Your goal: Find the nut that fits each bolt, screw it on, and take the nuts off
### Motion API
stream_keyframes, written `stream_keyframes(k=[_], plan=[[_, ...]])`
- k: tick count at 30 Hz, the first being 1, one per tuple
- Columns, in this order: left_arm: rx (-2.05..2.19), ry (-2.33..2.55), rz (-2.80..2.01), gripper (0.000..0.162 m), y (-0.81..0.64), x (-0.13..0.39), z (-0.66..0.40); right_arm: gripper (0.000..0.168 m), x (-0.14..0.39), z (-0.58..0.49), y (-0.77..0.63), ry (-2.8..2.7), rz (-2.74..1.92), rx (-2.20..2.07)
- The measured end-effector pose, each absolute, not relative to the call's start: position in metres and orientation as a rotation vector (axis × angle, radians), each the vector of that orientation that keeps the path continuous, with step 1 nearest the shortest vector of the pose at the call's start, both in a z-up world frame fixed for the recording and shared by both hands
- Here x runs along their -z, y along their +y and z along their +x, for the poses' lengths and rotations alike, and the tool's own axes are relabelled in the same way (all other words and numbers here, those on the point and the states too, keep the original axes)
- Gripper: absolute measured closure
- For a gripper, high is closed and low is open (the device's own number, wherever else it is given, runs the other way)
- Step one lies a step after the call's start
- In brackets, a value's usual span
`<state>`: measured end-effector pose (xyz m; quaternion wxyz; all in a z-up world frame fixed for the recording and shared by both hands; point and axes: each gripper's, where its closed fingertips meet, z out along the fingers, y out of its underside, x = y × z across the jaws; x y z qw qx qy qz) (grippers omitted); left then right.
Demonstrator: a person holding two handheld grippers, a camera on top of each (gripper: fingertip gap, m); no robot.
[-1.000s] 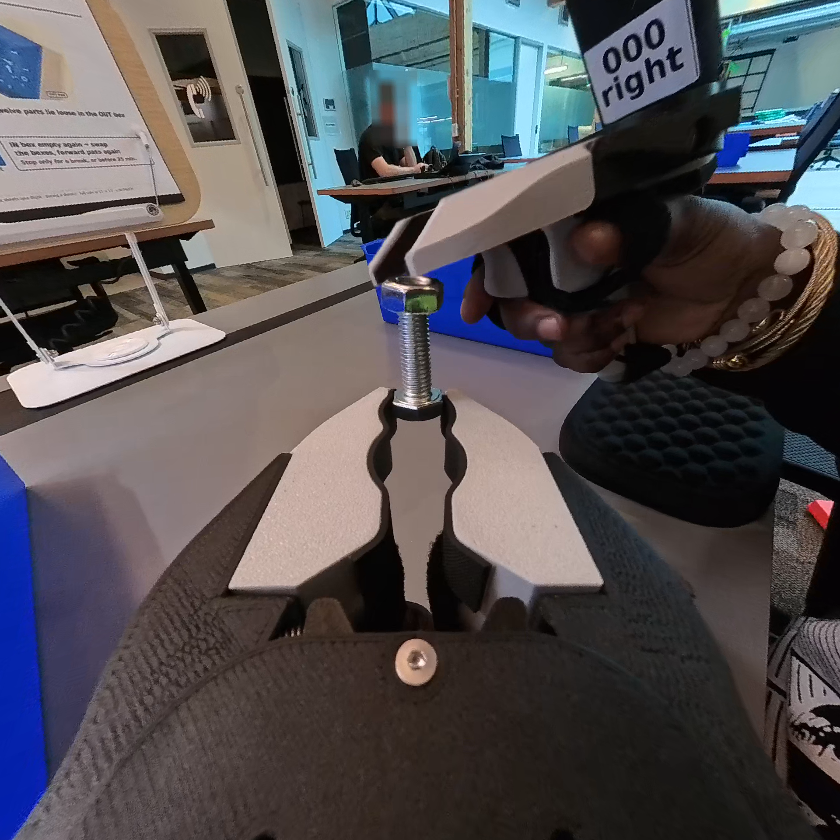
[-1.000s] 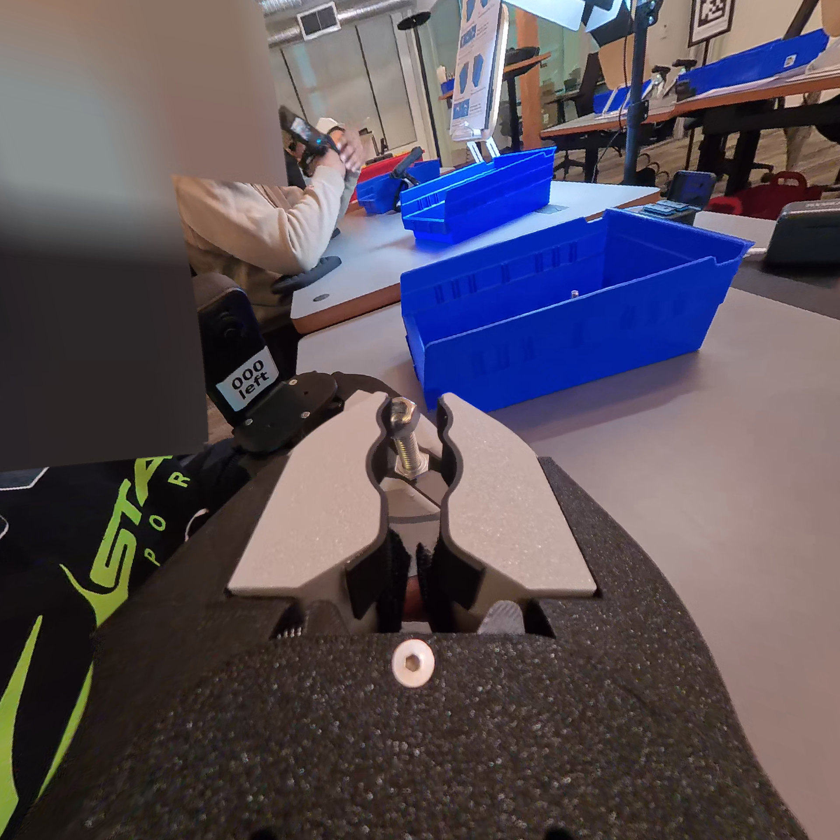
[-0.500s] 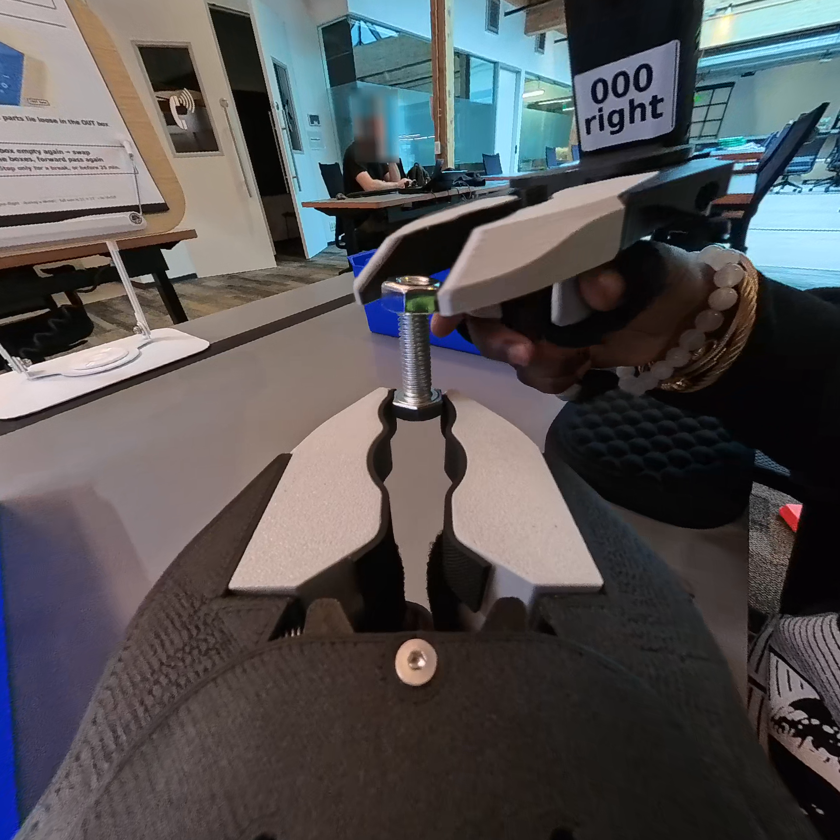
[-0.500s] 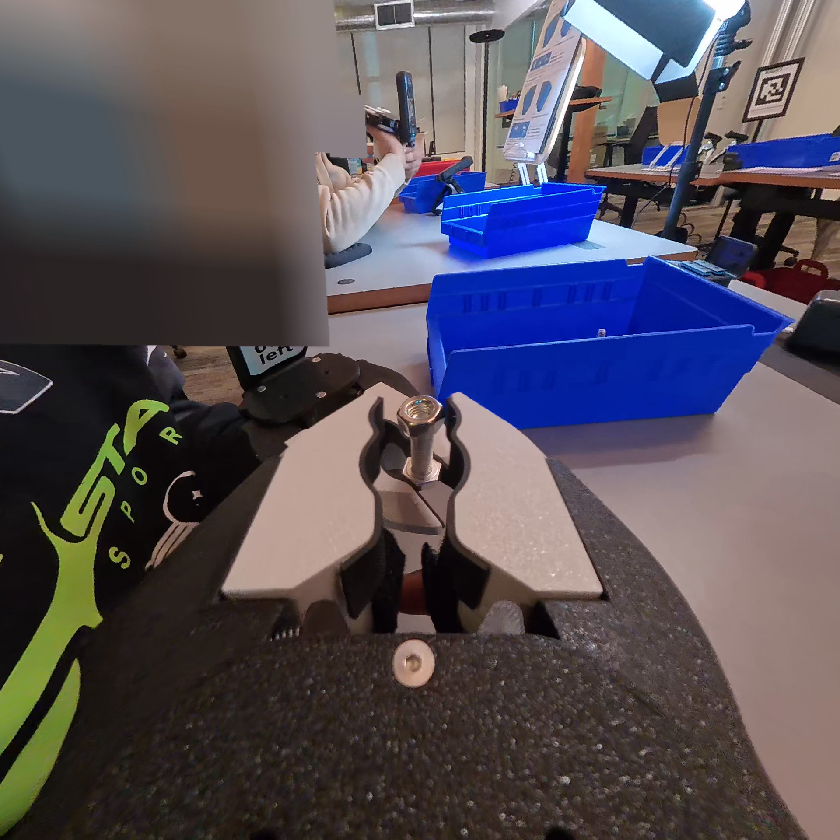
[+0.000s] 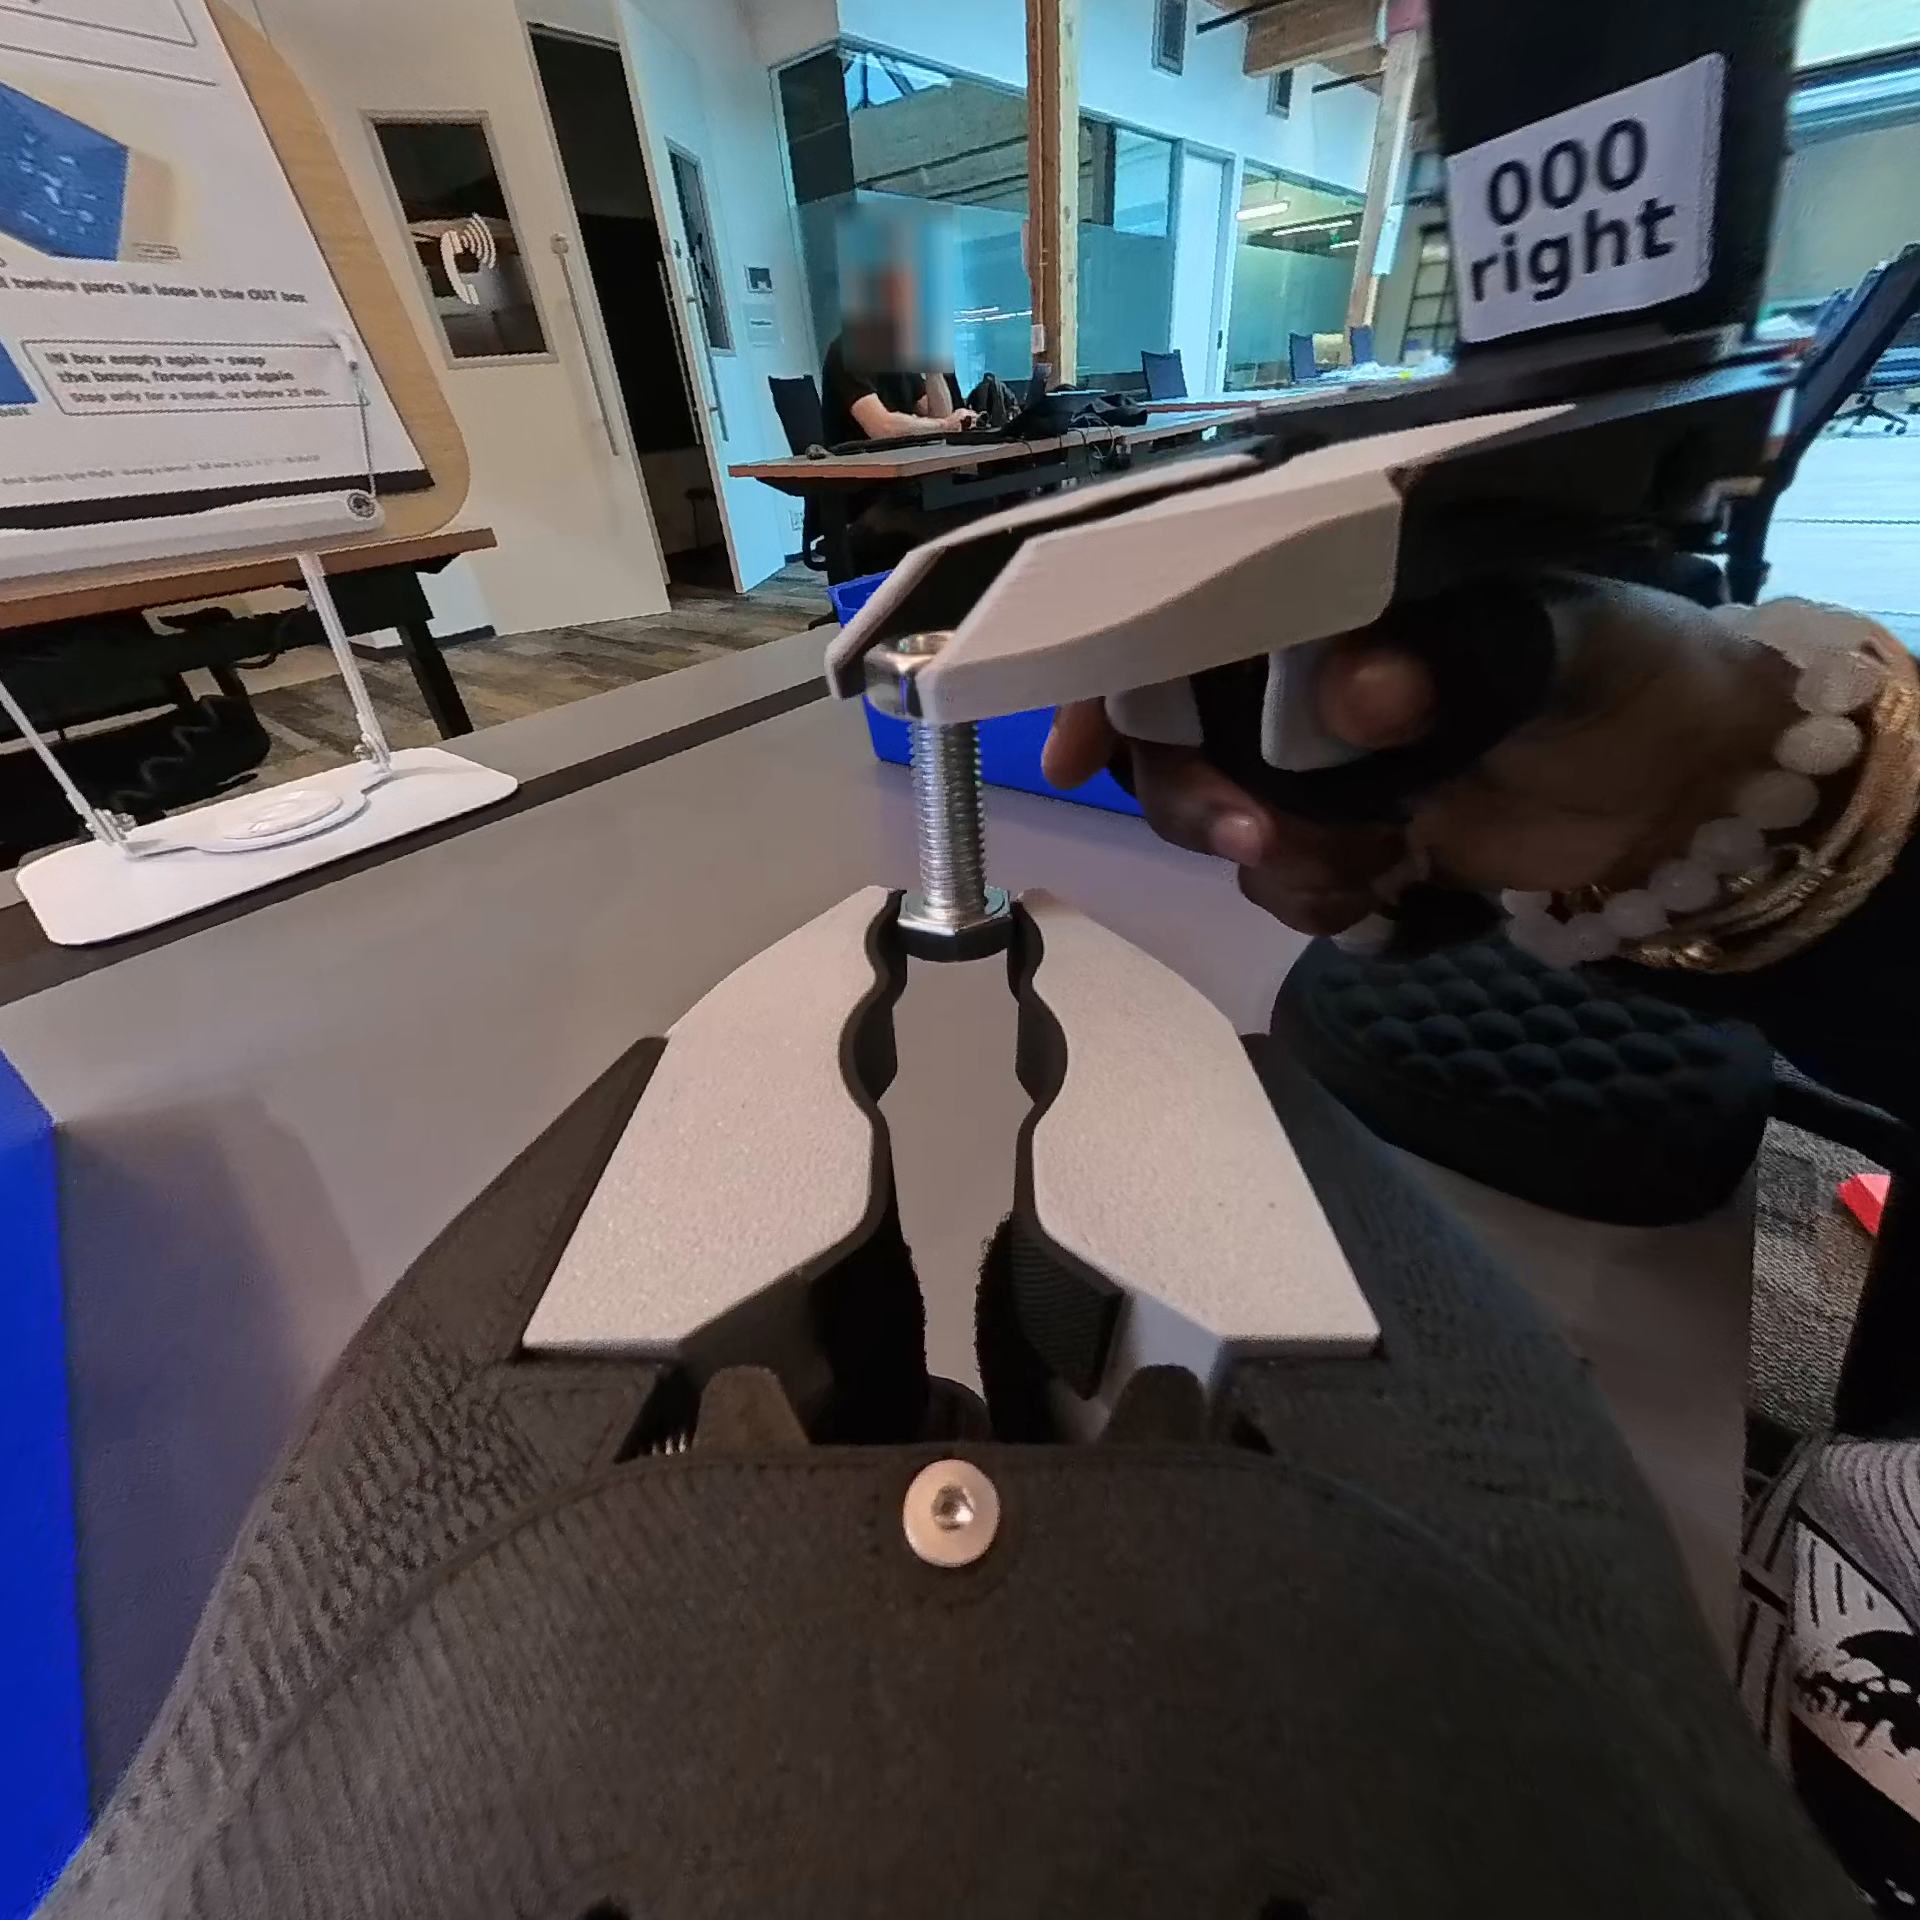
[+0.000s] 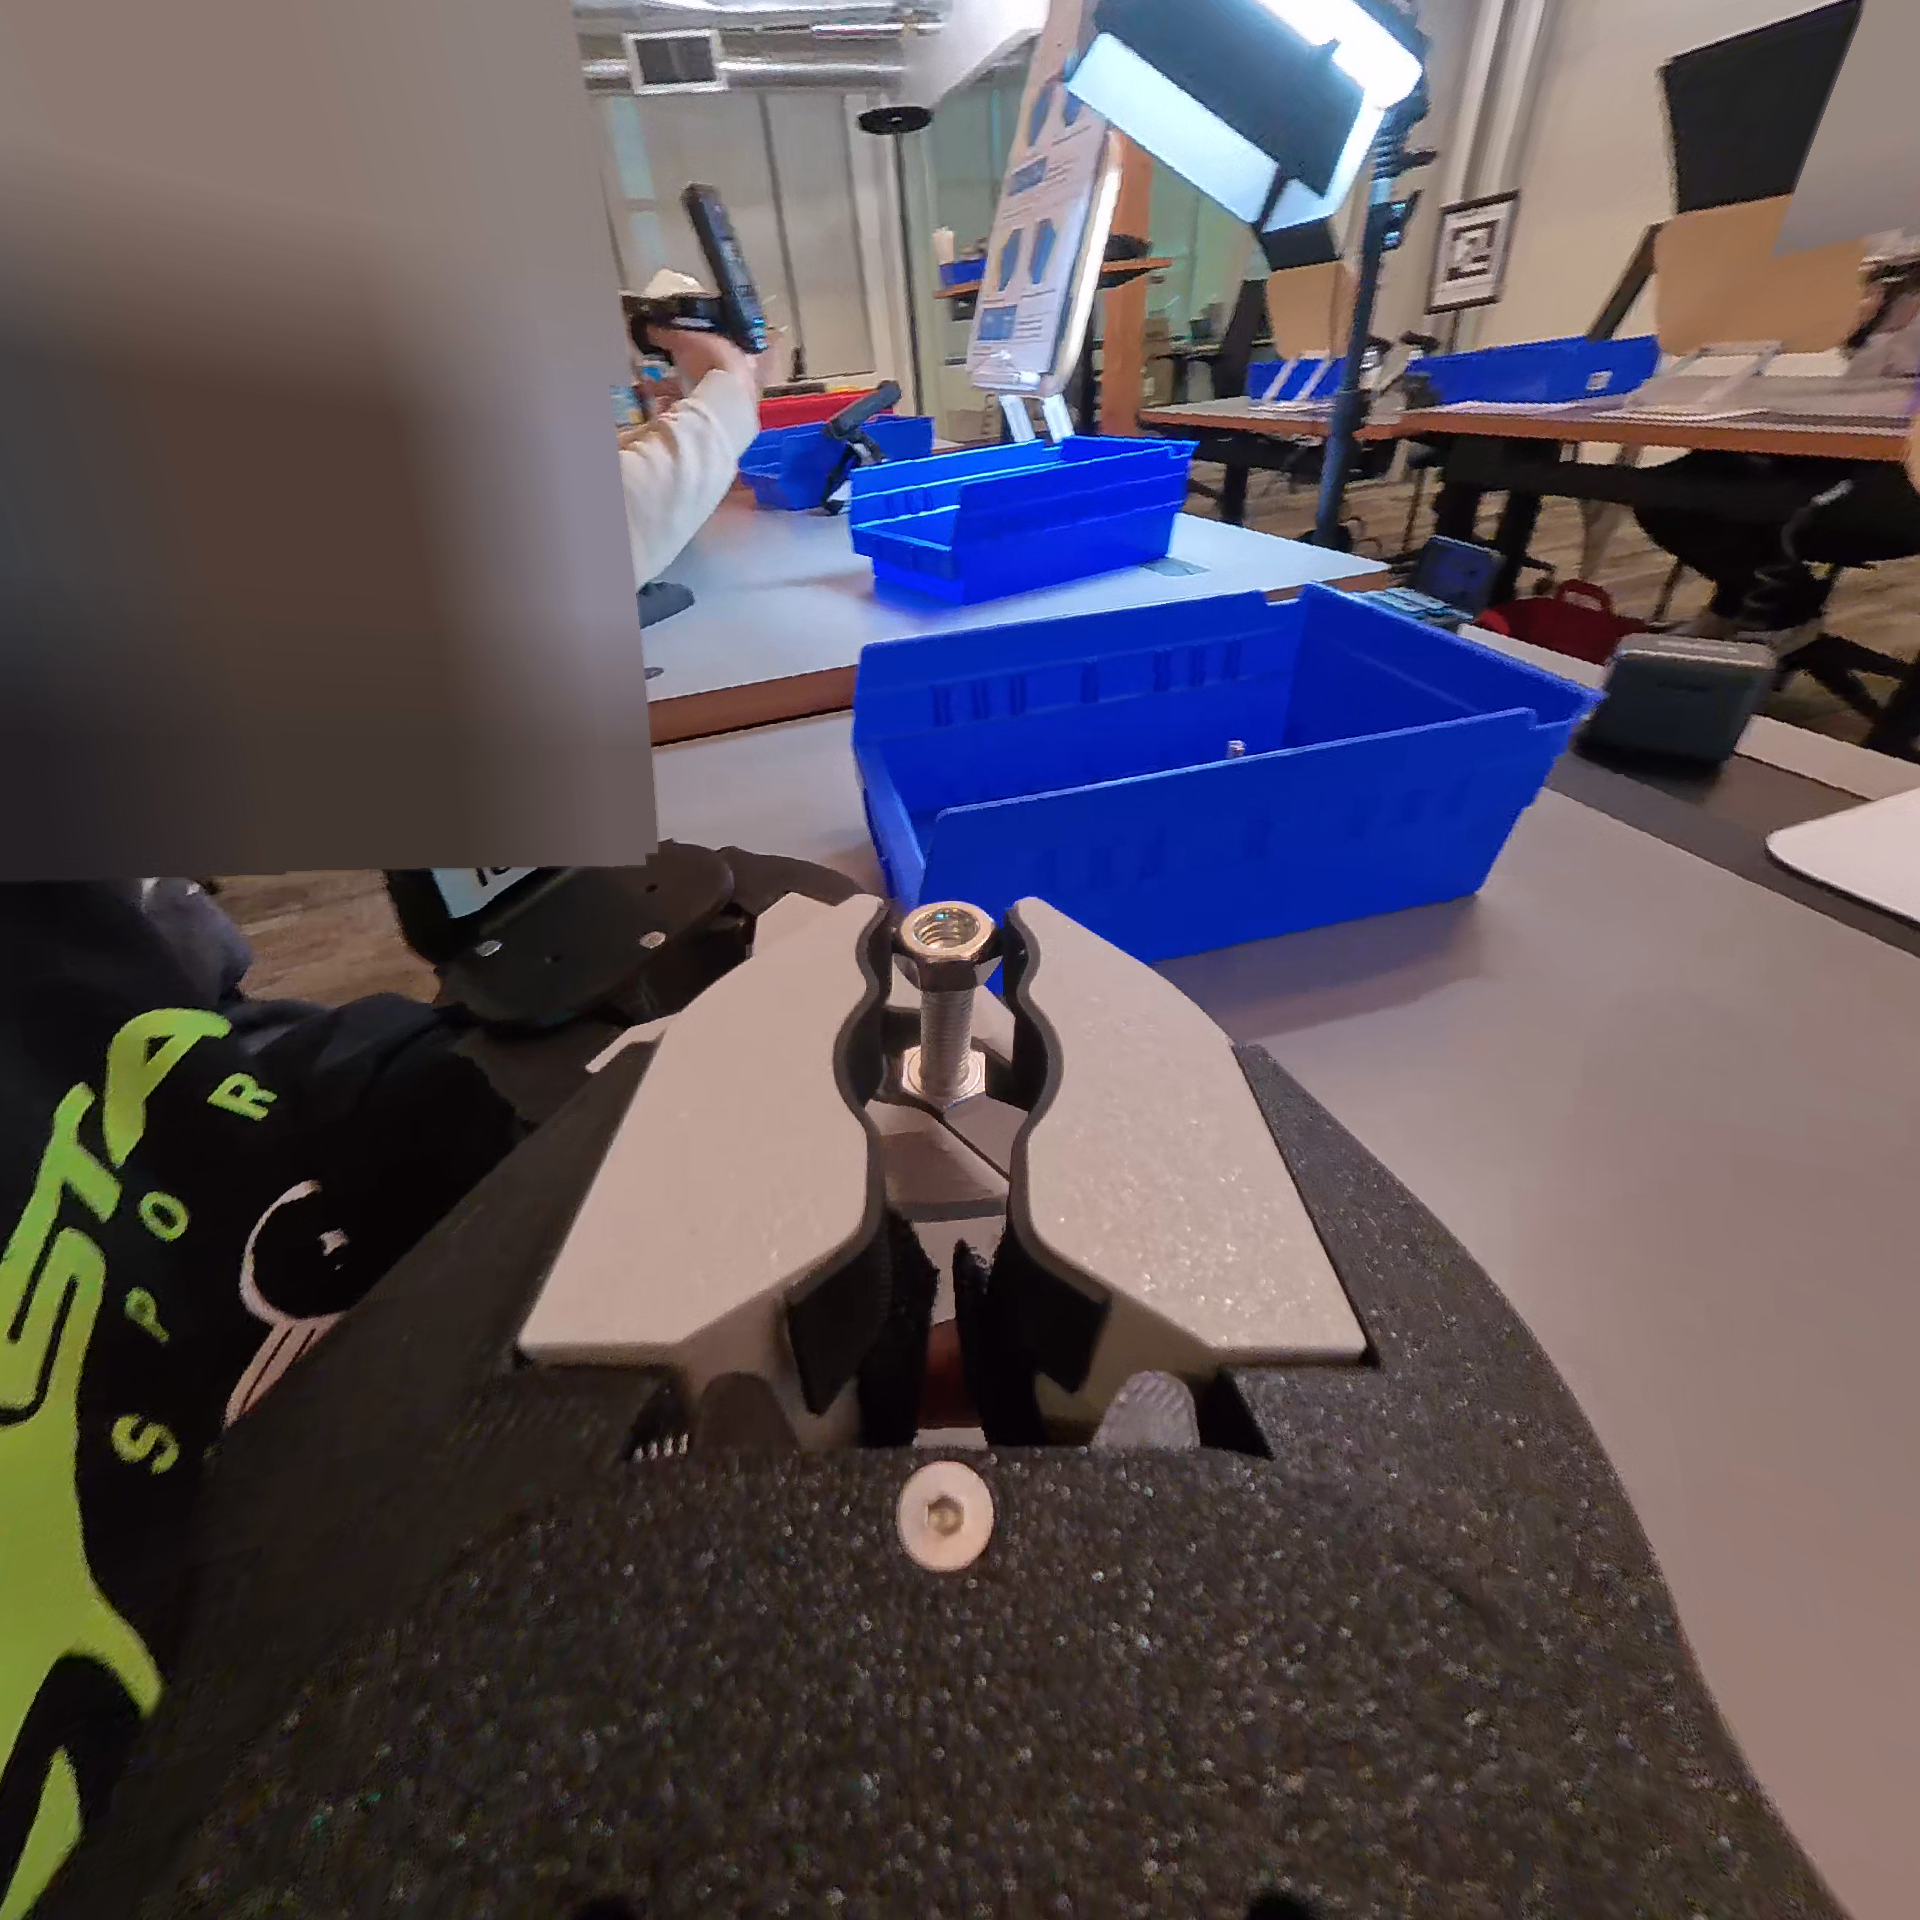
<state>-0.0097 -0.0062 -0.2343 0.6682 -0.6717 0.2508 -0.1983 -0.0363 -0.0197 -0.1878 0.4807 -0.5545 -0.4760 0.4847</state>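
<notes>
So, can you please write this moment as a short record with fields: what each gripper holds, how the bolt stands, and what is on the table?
left gripper: shut on the lower hex end of the bolt
right gripper: shut on the nut
nut position: at the top tip of the bolt, threaded hole still open above
bolt: stands up from the left gripper's tips, threads bare between the two grippers
blue bin: on the grey table, beyond the grippers

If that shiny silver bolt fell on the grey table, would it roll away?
Probably briefly: the shiny silver bolt has a round shaft, but its six-sided head would likely stop it. Being solid-looking metal, it's probably stiff and heavy for its size.
</notes>
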Motion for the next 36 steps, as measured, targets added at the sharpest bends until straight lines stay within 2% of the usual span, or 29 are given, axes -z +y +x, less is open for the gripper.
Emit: stream_keyframes(k=[12,14,16,22,27,30,36], plan=[[0.437,0.539,-1.530,0.143,-0.004,0.235,-0.013,0.147,0.188,-0.039,-0.015,-0.941,-1.447,-1.003],[0.440,0.539,-1.528,0.143,-0.004,0.235,-0.013,0.131,0.187,-0.039,-0.017,-0.966,-1.446,-1.038],[0.443,0.541,-1.528,0.143,-0.004,0.235,-0.013,0.125,0.186,-0.039,-0.019,-1.012,-1.433,-1.082],[0.450,0.555,-1.522,0.143,-0.005,0.235,-0.011,0.132,0.176,-0.035,-0.026,-1.217,-1.292,-1.224],[0.454,0.560,-1.519,0.143,-0.006,0.234,-0.010,0.133,0.189,-0.039,-0.026,-1.344,-1.332,-1.270],[0.455,0.556,-1.518,0.143,-0.006,0.234,-0.011,0.150,0.192,-0.040,-0.023,-1.324,-1.338,-1.256],[0.438,0.541,-1.531,0.143,-0.004,0.235,-0.013,0.150,0.193,-0.041,-0.017,-1.167,-1.397,-1.154]])
